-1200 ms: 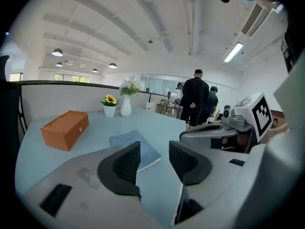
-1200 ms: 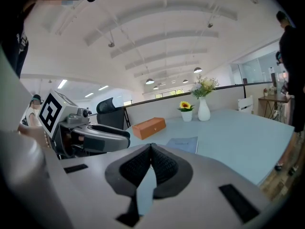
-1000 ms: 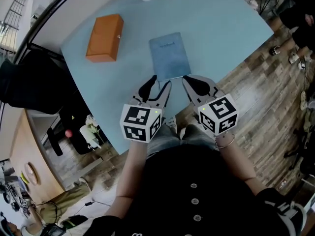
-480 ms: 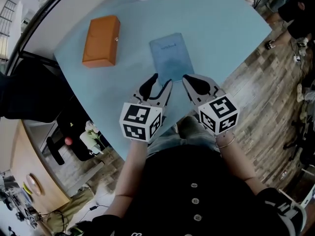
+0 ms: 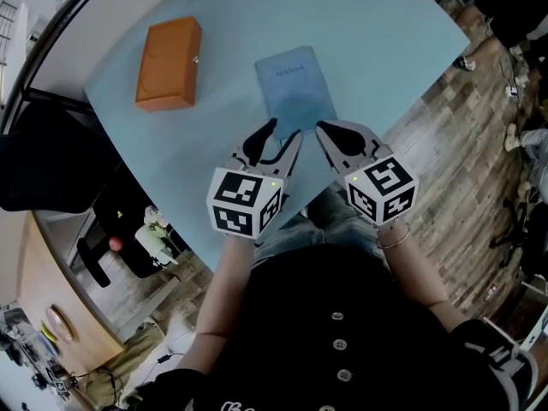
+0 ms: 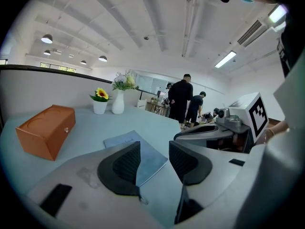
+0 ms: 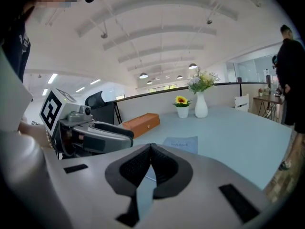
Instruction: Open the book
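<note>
You hold a hand-held gripper in each hand over the near edge of a smooth, pale blue table. The book lies flat and shut on the table, just past the tips of both grippers. It is a thin rectangle with a matte, blue-grey cover and a small line of print near its far edge, too small to read.

Your left hand-held gripper points at the book's near left corner. Its two grey jaws stand apart, showing dark ribbed pads, and nothing sits between them. Through the gap you see the book's near corner lying on the table beyond.

Your right hand-held gripper points at the book's near right corner. Its jaws are pressed together, ribbed pads meeting at the tip, with nothing held. The book lies just beyond.

Each gripper carries a white cube with black square markers, left and right.

To the left of the book, well apart from it, sits an orange oblong box with a small metal clasp on its side. At the table's far edge stand a white vase of flowers and a small white pot with a sunflower. The floor to the right of the table is brown wood plank.
</note>
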The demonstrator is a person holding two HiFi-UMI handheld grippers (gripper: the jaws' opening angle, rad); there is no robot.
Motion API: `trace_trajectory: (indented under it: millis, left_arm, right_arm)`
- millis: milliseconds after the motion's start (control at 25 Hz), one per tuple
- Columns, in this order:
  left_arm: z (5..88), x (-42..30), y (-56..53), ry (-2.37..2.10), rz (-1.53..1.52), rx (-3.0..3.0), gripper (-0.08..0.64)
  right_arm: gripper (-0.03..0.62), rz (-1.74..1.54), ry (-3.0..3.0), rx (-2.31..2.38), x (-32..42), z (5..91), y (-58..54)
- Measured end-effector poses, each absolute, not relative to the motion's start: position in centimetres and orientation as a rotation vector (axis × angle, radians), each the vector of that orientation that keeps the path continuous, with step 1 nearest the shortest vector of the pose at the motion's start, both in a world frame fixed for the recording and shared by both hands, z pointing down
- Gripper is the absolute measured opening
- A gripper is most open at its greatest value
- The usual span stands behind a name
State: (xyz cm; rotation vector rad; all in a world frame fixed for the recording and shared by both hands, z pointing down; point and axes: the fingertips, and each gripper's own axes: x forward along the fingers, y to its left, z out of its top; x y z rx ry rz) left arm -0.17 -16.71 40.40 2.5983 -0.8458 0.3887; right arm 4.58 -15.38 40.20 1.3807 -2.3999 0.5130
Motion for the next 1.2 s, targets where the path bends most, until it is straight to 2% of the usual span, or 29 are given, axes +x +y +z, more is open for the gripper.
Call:
trace_trajectory:
  millis: [1200]
  left_arm:
    - [40.9, 1.8, -19.3, -0.979, 0.421, 2.497, 0.181]
  right_arm:
    - [0.002, 0.534, -2.456, 1.154, 7.0, 40.6, -19.3]
